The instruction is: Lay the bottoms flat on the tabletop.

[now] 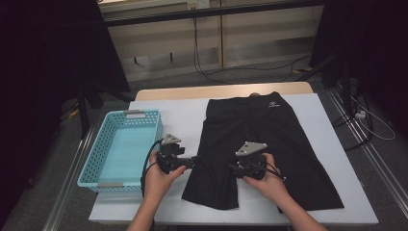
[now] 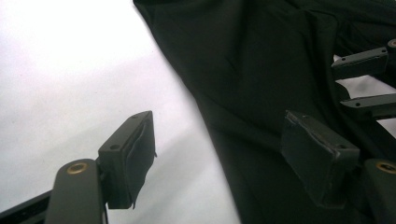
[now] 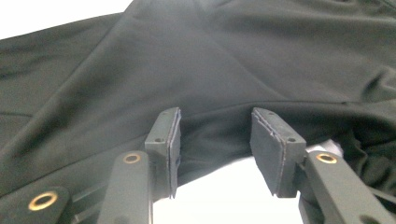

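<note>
Black shorts (image 1: 269,130) lie flat on the white table (image 1: 178,113), waistband far, legs spread toward me. My left gripper (image 1: 195,159) points right at the shorts' left edge. In the left gripper view it (image 2: 219,123) is open, one jaw over bare table (image 2: 70,70), the other over black cloth (image 2: 261,56). My right gripper (image 1: 231,167) points left at the gap between the legs. In the right gripper view it (image 3: 217,116) is open, and the edge of the cloth (image 3: 224,56) runs just beyond its fingertips.
A teal perforated basket (image 1: 89,163) stands on the table's left side, close to my left hand. Cables trail on the floor beyond the table. The right gripper's fingers (image 2: 364,63) show at the right of the left gripper view.
</note>
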`<state>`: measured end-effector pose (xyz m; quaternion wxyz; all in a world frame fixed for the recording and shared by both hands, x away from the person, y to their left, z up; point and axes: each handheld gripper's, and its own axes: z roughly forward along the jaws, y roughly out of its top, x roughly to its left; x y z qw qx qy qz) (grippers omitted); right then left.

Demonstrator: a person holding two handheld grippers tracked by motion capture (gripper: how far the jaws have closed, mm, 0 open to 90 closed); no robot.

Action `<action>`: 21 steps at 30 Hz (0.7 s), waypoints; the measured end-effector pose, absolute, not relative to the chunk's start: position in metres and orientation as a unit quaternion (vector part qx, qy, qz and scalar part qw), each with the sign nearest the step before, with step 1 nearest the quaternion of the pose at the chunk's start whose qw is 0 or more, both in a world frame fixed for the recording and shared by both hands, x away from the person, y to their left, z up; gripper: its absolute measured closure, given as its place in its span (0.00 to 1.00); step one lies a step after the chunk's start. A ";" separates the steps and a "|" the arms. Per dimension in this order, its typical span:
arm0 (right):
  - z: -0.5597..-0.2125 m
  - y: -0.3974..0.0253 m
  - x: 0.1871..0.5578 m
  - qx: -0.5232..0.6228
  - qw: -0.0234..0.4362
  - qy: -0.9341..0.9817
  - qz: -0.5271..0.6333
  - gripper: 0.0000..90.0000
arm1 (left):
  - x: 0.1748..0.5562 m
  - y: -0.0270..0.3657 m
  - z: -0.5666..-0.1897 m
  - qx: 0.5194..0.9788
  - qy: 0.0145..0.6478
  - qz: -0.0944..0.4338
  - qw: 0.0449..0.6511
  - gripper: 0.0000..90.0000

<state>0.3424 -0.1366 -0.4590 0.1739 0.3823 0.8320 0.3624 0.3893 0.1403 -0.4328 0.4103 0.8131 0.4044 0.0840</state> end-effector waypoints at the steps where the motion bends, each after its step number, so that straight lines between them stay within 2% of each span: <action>1: -0.459 -0.136 0.342 0.385 0.174 0.830 0.363 0.59 | 0.389 0.140 -0.433 0.813 0.405 0.084 0.410 0.30; 3: -0.459 -0.136 0.341 0.389 0.170 0.830 0.361 0.62 | 0.389 0.140 -0.433 0.813 0.405 0.083 0.410 0.30; 5: -0.456 -0.140 0.339 0.388 0.151 0.835 0.360 0.81 | 0.389 0.140 -0.433 0.813 0.405 0.083 0.410 0.29; 9: -0.456 -0.146 0.335 0.392 0.137 0.837 0.356 0.97 | 0.390 0.139 -0.434 0.815 0.403 0.081 0.407 0.29; 21: -0.452 -0.177 0.320 0.419 0.104 0.832 0.349 0.98 | 0.390 0.138 -0.433 0.822 0.398 0.087 0.399 0.28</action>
